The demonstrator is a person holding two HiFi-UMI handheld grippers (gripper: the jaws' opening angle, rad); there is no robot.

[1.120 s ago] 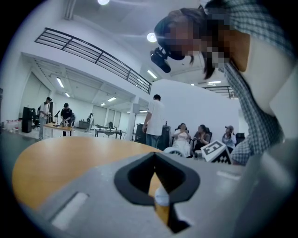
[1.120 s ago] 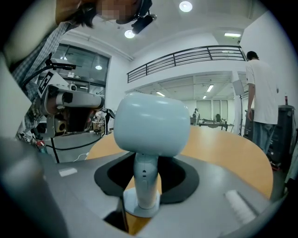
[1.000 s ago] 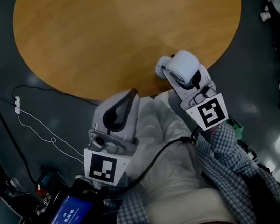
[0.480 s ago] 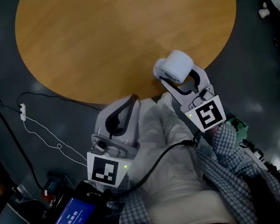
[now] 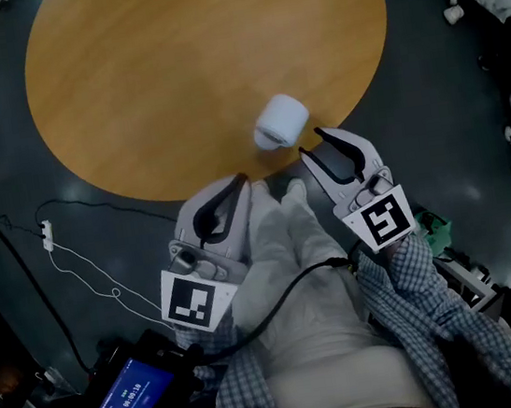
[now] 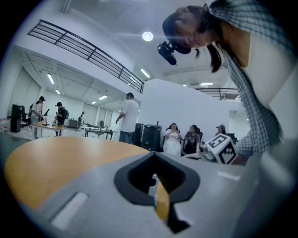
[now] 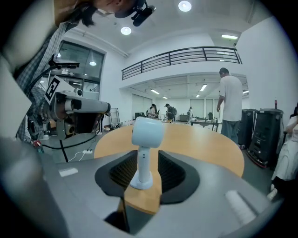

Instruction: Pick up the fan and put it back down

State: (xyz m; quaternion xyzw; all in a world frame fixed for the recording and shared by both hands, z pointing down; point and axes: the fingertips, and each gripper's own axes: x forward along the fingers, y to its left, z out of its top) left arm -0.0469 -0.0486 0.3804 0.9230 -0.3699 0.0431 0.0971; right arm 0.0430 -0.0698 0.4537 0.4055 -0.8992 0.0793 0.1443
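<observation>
The small white fan (image 5: 280,121) stands upright on the round wooden table (image 5: 169,60), close to its near edge. In the right gripper view the fan (image 7: 146,135) rises on its thin stem straight ahead of the jaws. My right gripper (image 5: 313,141) sits just behind the fan, off the table's edge. Its jaws are closing, and the pads touch nothing. The fan's stem lines up with the gap of the right gripper (image 7: 147,157). My left gripper (image 5: 241,181) hangs below the table's edge with its fingertips together and holds nothing. In its own view the left gripper (image 6: 155,155) shows only a thin slit.
A white cable and power strip (image 5: 48,235) lie on the dark floor at left. A device with a blue screen (image 5: 131,393) sits at lower left. Several people (image 6: 179,139) and black cases (image 7: 260,135) stand far behind the table.
The right gripper held the fan over the table's near edge; now the fan stands free on the table. The gripper has let go and drawn back toward the person.
</observation>
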